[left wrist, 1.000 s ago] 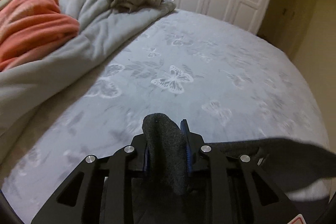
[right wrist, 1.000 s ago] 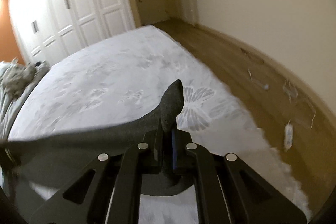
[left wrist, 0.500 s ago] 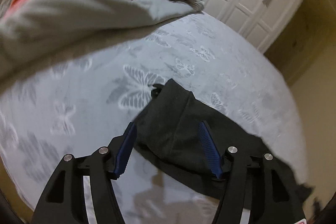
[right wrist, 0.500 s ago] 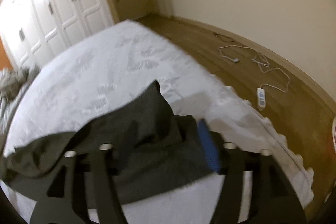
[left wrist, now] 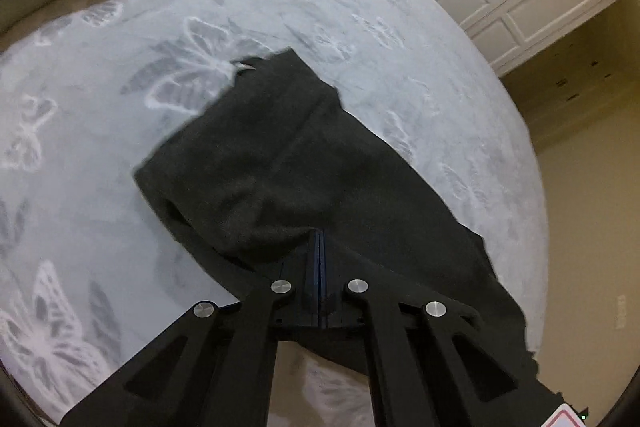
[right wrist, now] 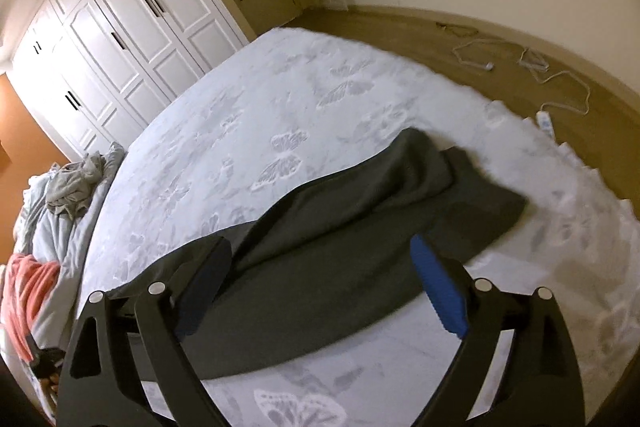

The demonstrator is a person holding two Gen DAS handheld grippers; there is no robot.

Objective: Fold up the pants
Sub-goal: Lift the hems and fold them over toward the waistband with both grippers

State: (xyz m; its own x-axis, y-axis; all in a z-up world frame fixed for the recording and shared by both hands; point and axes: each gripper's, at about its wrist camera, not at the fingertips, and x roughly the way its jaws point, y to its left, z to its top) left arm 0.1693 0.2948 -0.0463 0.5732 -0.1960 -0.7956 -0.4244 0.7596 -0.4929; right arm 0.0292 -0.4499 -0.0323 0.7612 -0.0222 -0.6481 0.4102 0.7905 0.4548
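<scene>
Now both ends of the pants (right wrist: pixel 352 227) are down on the bed (right wrist: pixel 280 99) — a second ago you held them pinched and lifted, one end in each gripper. Your right gripper (right wrist: pixel 324 287) has let go: its jaws are opening wide, with the dark cloth lying flat beneath them and neither pad pressing on it. Your left gripper (left wrist: pixel 320 251) reads differently — it released half a second ago, and its jaws now stand fully closed, with the cloth bunched right at the tips; whether a fold is nipped between them you cannot tell from this view. The pants lie as a long doubled band across the near part of the bed, well apart from the heaped bedding (right wrist: pixel 68 195) at the far left. Judgement: the lay-down is complete; a crosswise fold comes next.
</scene>
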